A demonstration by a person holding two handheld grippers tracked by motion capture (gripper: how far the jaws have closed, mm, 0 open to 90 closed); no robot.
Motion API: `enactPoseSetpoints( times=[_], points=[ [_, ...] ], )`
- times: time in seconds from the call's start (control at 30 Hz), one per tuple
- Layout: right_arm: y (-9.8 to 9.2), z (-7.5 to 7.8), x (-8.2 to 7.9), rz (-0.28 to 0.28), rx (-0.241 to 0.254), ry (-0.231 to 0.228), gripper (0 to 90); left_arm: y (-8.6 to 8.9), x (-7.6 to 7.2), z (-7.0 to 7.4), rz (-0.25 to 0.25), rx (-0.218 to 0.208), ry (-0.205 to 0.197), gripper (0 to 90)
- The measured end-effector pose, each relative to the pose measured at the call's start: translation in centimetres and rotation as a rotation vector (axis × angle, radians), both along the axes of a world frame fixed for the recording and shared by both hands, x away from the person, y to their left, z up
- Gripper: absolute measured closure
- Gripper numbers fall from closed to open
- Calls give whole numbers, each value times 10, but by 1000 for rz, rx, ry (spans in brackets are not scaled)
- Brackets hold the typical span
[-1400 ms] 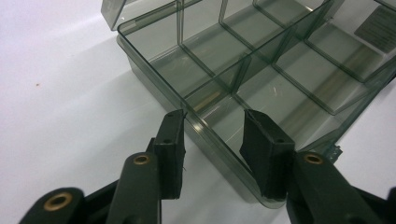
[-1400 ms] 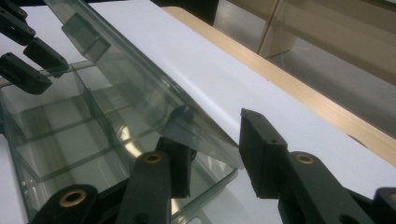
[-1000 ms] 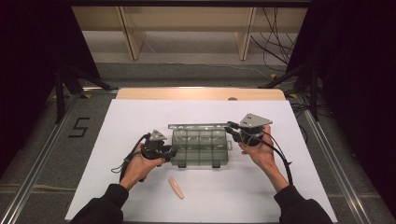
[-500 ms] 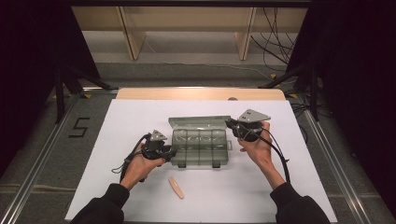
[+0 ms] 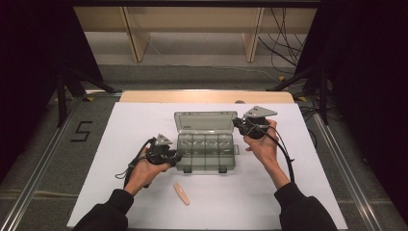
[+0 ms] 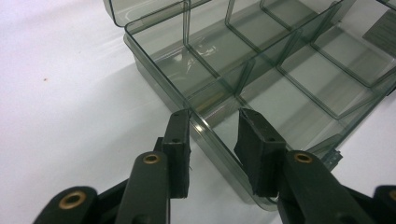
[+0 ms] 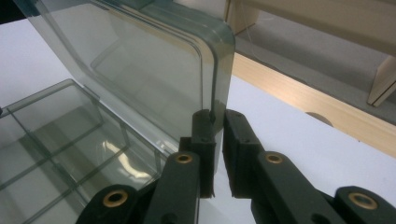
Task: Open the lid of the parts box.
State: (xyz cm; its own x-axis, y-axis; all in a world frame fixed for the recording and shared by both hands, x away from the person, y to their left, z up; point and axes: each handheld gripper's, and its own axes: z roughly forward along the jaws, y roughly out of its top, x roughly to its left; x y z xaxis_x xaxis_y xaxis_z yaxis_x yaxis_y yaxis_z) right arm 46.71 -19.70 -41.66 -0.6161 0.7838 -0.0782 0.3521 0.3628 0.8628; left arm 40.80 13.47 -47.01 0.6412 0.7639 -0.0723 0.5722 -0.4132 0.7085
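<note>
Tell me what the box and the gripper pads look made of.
Box: smoky clear hard plastic, glossy; dividers and table show through its walls and lid. Pads: matte black, probably rubber or foam, with dull, slightly rough edges.

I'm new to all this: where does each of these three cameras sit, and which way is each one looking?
High view: above the person's side, looking forward and down on the table; both forearms, left claw, right claw.
Left gripper view: on the left claw, looking along its jaws, which straddle the box wall.
Right gripper view: on the right claw, looking along jaws pinching the raised lid.
Shared: all show the clear compartment box.
</note>
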Motion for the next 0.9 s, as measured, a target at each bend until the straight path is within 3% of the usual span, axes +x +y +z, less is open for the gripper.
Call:
enactPoseSetpoints(
  times=[0.1, 0.33, 0.4, 0.43, 0.47, 0.53, 0.63, 0.67, 0.73, 0.77, 0.8, 0.83, 0.9],
  points=[
    [1, 1, 4, -18, 16, 11, 838, 1, 1, 1, -14, 16, -9, 648],
    [3, 4, 12, -43, 15, 51, 841, 1, 0, 0, -3, 10, -6, 649],
    [3, 4, 16, -41, 18, 53, 842, -2, 0, -1, 21, -25, -8, 650],
    [3, 5, 16, -46, 12, 62, 843, -1, 0, -1, 19, -9, -24, 650],
    [4, 5, 17, -53, 16, 63, 843, -2, 0, -2, 14, -32, -12, 650],
    [4, 5, 19, -59, 20, 73, 844, 0, 0, 0, -6, -1, -7, 650],
    [3, 6, 23, -63, 33, 87, 845, 0, -1, -1, 8, -7, -2, 651],
    [4, 6, 23, -71, 40, 94, 845, 0, 1, -1, -10, -10, -16, 651],
    [5, 7, 25, -80, 39, 114, 844, -2, -1, -2, 15, -29, -8, 651],
    [6, 6, 27, -81, 33, 101, 844, -3, -1, -2, 23, -36, -7, 651],
    [6, 8, 28, -84, 38, 130, 844, -3, -1, -2, 22, -36, -8, 651],
    [5, 7, 31, -77, 29, 106, 844, -2, -1, -2, 18, -33, -8, 651],
    [6, 8, 32, -88, 25, 131, 843, -1, -1, -2, 19, -21, -1, 651]
  ],
)
